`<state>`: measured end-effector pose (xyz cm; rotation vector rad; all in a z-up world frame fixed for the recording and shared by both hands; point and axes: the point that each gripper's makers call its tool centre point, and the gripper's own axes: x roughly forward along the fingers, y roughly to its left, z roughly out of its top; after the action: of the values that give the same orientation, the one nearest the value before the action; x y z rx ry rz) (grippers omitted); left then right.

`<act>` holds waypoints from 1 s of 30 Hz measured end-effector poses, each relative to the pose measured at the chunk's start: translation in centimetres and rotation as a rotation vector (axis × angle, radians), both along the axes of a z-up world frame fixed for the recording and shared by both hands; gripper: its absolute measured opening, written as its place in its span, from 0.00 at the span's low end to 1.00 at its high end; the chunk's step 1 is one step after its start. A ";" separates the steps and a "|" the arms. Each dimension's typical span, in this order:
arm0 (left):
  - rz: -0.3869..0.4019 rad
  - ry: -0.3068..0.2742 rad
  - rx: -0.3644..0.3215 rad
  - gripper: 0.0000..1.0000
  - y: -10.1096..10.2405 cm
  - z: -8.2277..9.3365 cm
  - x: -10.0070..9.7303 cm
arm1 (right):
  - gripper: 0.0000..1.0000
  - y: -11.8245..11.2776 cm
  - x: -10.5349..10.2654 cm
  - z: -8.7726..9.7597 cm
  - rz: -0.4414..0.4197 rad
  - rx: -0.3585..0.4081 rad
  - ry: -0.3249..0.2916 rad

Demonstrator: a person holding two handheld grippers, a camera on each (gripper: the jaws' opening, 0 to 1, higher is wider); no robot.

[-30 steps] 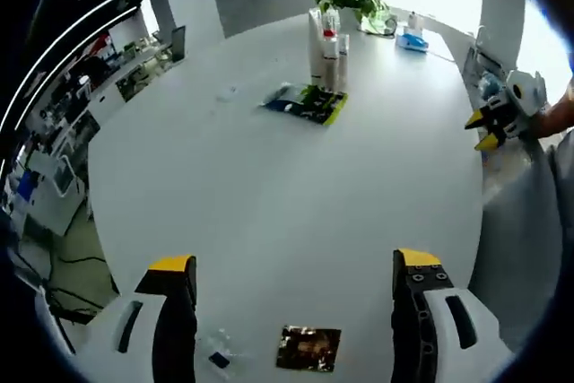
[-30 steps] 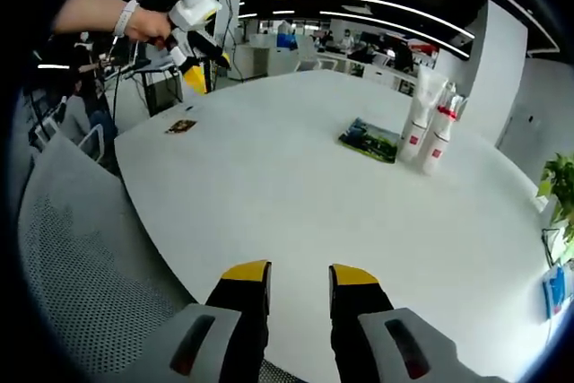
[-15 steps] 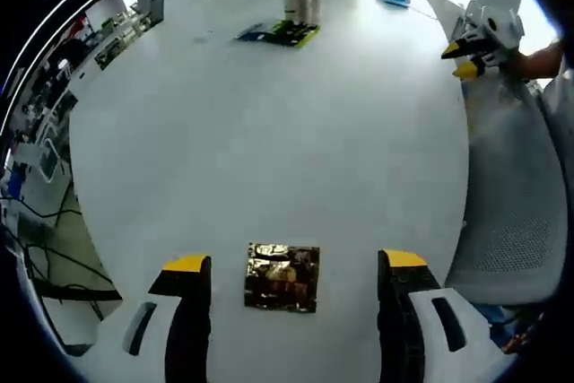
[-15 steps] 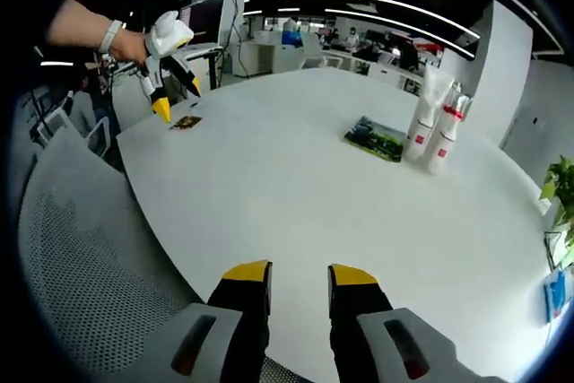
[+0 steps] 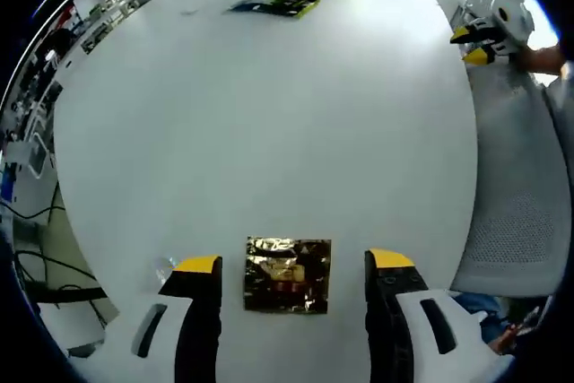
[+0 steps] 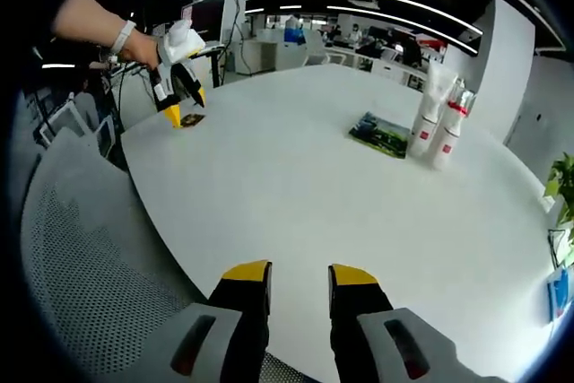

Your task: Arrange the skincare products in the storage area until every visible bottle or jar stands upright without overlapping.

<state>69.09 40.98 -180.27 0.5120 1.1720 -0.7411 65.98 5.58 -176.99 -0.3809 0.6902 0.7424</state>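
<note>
Left gripper view is showing the left gripper [image 5: 291, 262], jaws apart, straddling a gold sachet [image 5: 287, 274] to grasp it, while the right gripper [image 6: 300, 274], jaws narrowly apart, is hovering empty.

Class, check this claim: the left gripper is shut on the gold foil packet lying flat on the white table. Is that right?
Not quite. In the left gripper view the left gripper is open, its jaws on either side of the gold foil packet, which lies flat on the white table.

The sachet [image 5: 288, 274] looks like crinkled, shiny gold foil; the table [image 5: 269, 123] is smooth matt white; the chair [image 6: 90, 284] has grey mesh.
</note>
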 end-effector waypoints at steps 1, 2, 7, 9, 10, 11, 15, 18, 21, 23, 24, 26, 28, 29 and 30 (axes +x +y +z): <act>-0.007 0.004 -0.001 0.65 0.0 -0.1 0.0 | 0.22 0.0 0.0 0.0 0.000 0.000 0.001; -0.011 0.008 -0.001 0.66 -0.1 -0.2 -0.1 | 0.22 0.0 0.0 0.0 -0.001 -0.002 0.003; -0.021 0.035 -0.006 0.66 0.0 -0.7 -0.2 | 0.21 -0.1 0.0 -0.1 -0.004 -0.002 0.008; -0.040 0.027 0.009 0.61 0.4 -0.6 0.1 | 0.21 -0.1 0.0 -0.2 -0.002 -0.004 0.010; -0.041 0.032 0.005 0.60 0.5 -0.5 0.1 | 0.21 -0.1 -0.1 -0.2 0.000 -0.009 0.010; -0.039 0.039 0.004 0.59 0.6 -0.5 0.0 | 0.21 -0.1 -0.1 -0.2 0.000 -0.010 0.011; -0.125 0.027 0.061 0.58 1.1 -0.8 -0.6 | 0.20 -0.2 0.0 -0.1 -0.007 -0.006 0.010; -0.129 0.027 0.063 0.59 1.1 -0.9 -0.8 | 0.20 -0.2 0.0 -0.1 -0.009 -0.008 0.009; -0.123 0.027 0.066 0.60 1.0 -0.8 -0.9 | 0.20 -0.2 0.0 -0.2 -0.007 -0.011 0.007; -0.118 0.030 0.070 0.59 1.0 -0.9 -1.0 | 0.20 -0.3 0.0 -0.2 -0.010 -0.012 0.007; -0.121 0.029 0.070 0.58 1.0 -0.9 -1.0 | 0.20 -0.3 0.1 -0.1 -0.011 -0.011 0.005; -0.119 0.035 0.075 0.55 1.1 -0.9 -1.1 | 0.20 -0.3 0.1 -0.1 -0.013 -0.010 0.004; -0.120 0.046 0.091 0.48 1.1 -0.8 -1.2 | 0.20 -0.3 0.1 -0.1 -0.011 -0.013 0.003; -0.117 0.056 0.100 0.42 1.2 -0.8 -1.3 | 0.20 -0.3 0.1 -0.1 -0.011 -0.012 0.001; -0.109 0.064 0.109 0.40 1.3 -0.7 -1.5 | 0.20 -0.3 0.1 -0.1 -0.011 -0.010 0.000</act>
<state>67.59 42.32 -181.01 0.6516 1.2563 -0.7947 66.09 5.31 -177.05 -0.3859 0.6959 0.7284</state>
